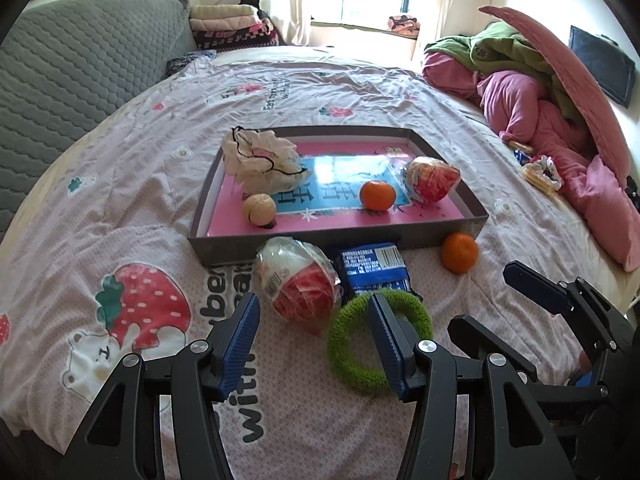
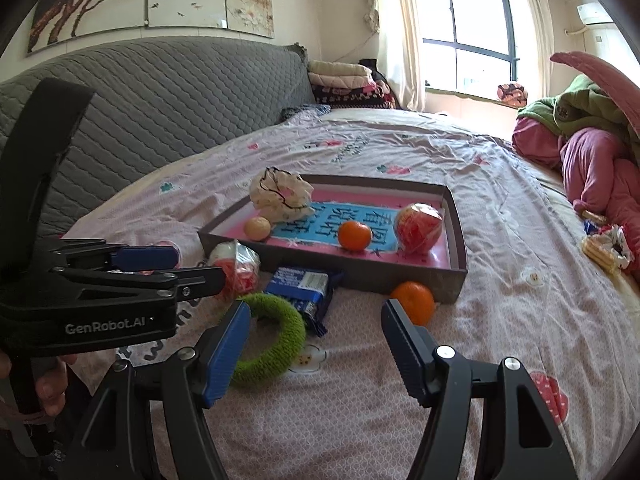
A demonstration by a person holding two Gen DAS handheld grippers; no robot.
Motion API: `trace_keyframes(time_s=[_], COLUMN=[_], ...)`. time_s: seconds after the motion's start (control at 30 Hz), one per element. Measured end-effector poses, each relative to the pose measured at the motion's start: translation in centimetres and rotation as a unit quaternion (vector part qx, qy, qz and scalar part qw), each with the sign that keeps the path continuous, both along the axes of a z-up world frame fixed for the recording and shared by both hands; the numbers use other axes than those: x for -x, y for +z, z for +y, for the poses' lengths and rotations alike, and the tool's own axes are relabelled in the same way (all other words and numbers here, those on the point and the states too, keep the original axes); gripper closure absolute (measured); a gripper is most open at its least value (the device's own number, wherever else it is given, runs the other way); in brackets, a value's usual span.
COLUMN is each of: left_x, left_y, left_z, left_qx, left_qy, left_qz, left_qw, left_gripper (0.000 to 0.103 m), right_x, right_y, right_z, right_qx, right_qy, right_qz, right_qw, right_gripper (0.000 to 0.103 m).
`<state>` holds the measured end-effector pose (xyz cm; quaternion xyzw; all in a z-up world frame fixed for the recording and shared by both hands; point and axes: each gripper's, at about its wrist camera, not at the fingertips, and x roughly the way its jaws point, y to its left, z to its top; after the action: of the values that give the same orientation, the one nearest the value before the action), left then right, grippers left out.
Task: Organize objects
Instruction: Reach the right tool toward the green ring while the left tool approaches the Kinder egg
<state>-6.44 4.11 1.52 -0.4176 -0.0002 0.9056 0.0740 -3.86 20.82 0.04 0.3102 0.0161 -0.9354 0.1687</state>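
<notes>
Green ring [image 1: 378, 346] under left hand-held gripper [image 1: 312, 344], jaws apart, empty; right hand-held gripper [image 2: 316, 354] likewise agape.

Both tongs, left [image 1: 312, 344] and right [image 2: 316, 354], hang side by side, angled downward, jaws apart and empty.

Both cams ride on the handheld grippers, low over the bed, tilted down toward the window at 12 o'clock. Left wrist sits close to the green ring [image 1: 380, 342]. Right wrist sits further right. Both share the tray [image 1: 452, 236], with the other gripper poking in at 3 and 9 o'clock.
</notes>
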Motion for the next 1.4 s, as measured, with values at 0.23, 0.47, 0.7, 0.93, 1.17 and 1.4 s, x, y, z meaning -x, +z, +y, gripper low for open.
trace_keyframes(time_s=[0.23,0.47,0.7,0.93,1.17,1.4], left_x=[-0.3,-0.2,0.2,0.7,1.9,3.8], left_y=[-0.4,-0.6,-0.8,-1.4,-1.8,-2.0], left_z=[-0.1,-0.7,-0.9,-0.6,0.0,0.5], left_qx=[0.002,-0.004,-0.009,-0.014,-0.019,-0.017], left_qy=[-0.003,0.007,0.008,0.007,0.012,0.021], left_qz=[-0.005,-0.009,-0.01,-0.015,-0.018,-0.019], left_qw=[1.0,0.9999,0.9999,0.9998,0.9996,0.9995], left_gripper=[0.045,0.045,0.045,0.045,0.045,0.045], right_x=[0.1,0.2,0.8,1.4,1.7,1.9], right_y=[-0.9,-1.4,-2.3,-3.3,-3.9,-4.2], right_z=[-0.3,-0.7,-0.8,-1.3,-1.8,-2.2], right_qx=[-0.013,-0.019,-0.013,-0.02,-0.029,-0.032], right_qy=[-0.001,0.001,-0.003,-0.004,-0.002,0.001], right_qz=[-0.017,-0.023,-0.041,-0.059,-0.064,-0.068], right_qw=[1.0,1.0,0.999,0.998,0.998,0.997], right_gripper=[0.036,0.036,0.036,0.036,0.036,0.036])
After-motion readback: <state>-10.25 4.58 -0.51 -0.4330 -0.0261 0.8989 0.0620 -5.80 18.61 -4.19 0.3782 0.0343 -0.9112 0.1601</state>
